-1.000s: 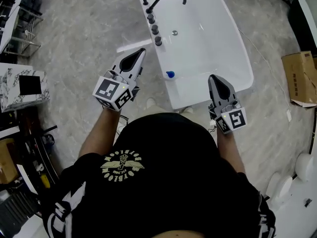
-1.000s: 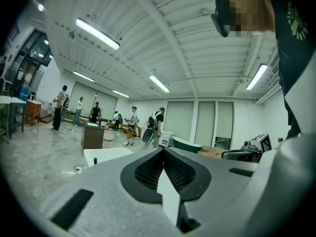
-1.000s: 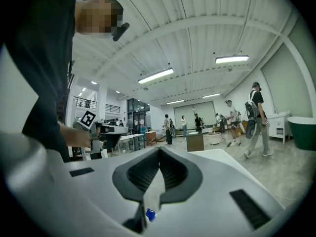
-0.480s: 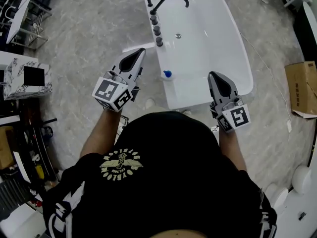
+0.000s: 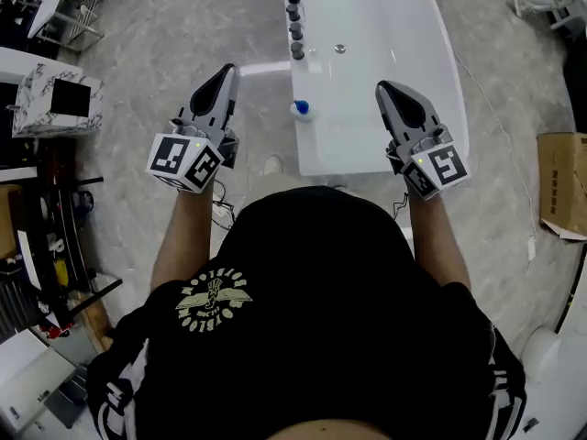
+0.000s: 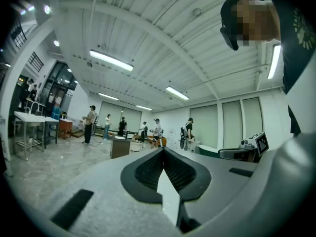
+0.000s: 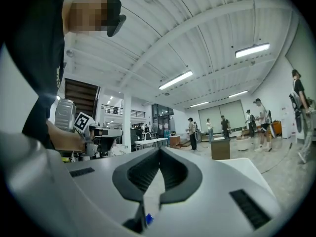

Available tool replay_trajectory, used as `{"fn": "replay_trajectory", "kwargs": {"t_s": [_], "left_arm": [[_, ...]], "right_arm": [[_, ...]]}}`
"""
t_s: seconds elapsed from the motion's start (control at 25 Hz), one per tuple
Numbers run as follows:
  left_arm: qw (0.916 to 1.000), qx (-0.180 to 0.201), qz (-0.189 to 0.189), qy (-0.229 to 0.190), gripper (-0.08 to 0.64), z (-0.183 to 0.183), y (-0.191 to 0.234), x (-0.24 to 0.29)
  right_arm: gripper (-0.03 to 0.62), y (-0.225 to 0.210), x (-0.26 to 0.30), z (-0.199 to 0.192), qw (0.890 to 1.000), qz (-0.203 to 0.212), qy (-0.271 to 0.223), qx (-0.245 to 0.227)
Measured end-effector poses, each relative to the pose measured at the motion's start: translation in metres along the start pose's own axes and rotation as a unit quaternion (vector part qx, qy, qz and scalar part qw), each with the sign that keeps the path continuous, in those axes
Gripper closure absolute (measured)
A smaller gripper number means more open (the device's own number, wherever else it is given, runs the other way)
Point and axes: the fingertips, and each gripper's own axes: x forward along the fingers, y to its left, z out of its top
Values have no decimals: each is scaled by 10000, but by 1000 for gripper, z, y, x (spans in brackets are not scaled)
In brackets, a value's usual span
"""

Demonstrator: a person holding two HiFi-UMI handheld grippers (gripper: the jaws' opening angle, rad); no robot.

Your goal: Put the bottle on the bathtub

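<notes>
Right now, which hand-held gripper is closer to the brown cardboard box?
Right. The right hand-held gripper is over the bathtub, on the side toward the cardboard box; the left hand-held gripper is past the tub's other side, over the floor.

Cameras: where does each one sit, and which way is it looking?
Head view: on the person's head, facing steeply down at the bathtub and bottle; shows both arms, black shirt, left gripper and right gripper.
Left gripper view: on the left gripper, facing along its shut jaws into a hall and ceiling; the person's torso at right.
Right gripper view: on the right gripper, likewise along shut jaws; the person's arm at left.
Shared: each gripper view catches the other gripper; head and right gripper views show the bottle's blue cap.
</notes>
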Motion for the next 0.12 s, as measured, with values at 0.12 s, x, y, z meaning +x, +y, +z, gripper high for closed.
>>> {"fn": "replay_trajectory", "kwargs": {"t_s": [0.12], "left_arm": [[9995, 55, 309, -66, 551, -4, -16, -21]], "right_arm": [[581, -8, -9, 0, 9997, 206, 15, -103]]}}
